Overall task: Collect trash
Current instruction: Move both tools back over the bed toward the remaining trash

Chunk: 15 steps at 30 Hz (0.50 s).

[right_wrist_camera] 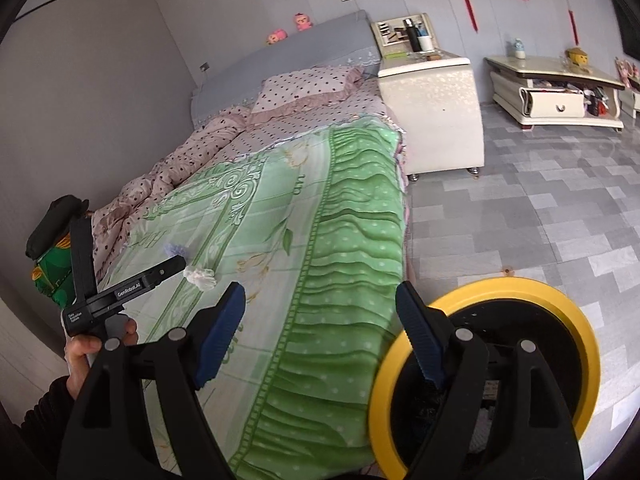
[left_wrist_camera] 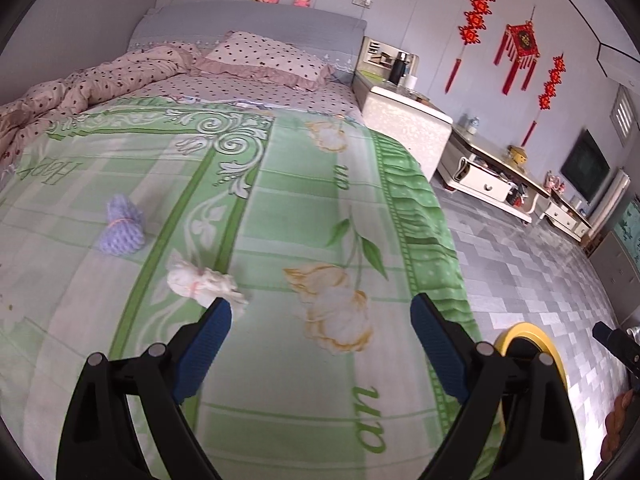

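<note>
A crumpled white paper wad (left_wrist_camera: pixel 202 282) lies on the green bedspread (left_wrist_camera: pixel 288 220), just beyond my left gripper's left fingertip (left_wrist_camera: pixel 218 316). A lilac foam net wad (left_wrist_camera: pixel 120 226) lies farther left on the bed. My left gripper (left_wrist_camera: pixel 320 312) is open and empty above the bedspread. My right gripper (right_wrist_camera: pixel 320 300) is open and empty beside the bed's edge. A yellow-rimmed bin (right_wrist_camera: pixel 520 292) with a black liner stands on the floor below the right gripper; it also shows in the left wrist view (left_wrist_camera: pixel 524 334). The white wad (right_wrist_camera: pixel 200 276) shows in the right wrist view next to the left gripper's body (right_wrist_camera: pixel 132 286).
A pink dotted quilt (left_wrist_camera: pixel 80 84) and pillow (left_wrist_camera: pixel 268 58) lie at the bed's head. A white nightstand (right_wrist_camera: pixel 432 112) stands by the bed. A low white cabinet (right_wrist_camera: pixel 556 96) runs along the wall. Grey tiled floor (right_wrist_camera: pixel 520 208) spreads right of the bed.
</note>
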Each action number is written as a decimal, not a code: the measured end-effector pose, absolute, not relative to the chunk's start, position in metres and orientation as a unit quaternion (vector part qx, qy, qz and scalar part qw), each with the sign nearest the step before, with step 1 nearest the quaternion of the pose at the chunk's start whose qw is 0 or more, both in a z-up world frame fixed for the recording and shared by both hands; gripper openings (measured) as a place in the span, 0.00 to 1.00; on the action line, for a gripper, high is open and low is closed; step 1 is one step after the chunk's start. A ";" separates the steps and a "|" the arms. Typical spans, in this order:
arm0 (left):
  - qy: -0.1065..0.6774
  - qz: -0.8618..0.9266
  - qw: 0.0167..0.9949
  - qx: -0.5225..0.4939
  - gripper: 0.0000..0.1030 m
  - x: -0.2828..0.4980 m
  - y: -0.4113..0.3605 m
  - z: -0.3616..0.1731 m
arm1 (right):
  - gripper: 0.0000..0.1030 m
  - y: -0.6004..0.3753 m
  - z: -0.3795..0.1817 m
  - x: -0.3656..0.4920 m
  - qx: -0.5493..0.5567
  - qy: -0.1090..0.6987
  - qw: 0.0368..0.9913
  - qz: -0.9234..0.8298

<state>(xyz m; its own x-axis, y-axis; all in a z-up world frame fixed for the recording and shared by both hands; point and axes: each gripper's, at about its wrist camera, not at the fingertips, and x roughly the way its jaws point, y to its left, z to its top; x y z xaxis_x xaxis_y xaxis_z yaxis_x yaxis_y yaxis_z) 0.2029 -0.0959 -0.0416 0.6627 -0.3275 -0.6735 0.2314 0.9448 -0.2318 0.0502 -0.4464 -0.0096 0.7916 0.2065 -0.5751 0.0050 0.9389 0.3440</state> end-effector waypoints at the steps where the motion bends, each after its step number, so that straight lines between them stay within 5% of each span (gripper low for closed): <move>1: 0.379 -0.144 0.912 -0.062 0.85 0.207 -0.087 -0.042 | 0.72 -0.436 -0.009 0.057 0.157 0.319 0.933 0.063; 15: 0.392 -0.023 0.917 -0.073 0.85 0.281 0.035 -0.070 | 0.75 -0.285 -0.045 0.164 0.019 0.344 0.921 0.179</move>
<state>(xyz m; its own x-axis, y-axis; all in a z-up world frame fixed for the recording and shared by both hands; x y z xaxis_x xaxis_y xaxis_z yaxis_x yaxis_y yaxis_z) 0.2813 0.0350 -0.0702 0.6909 -0.0984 -0.7162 -0.0155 0.9885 -0.1507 0.1642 -0.2848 -0.0454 0.6989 0.3427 -0.6278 -0.3165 0.9353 0.1583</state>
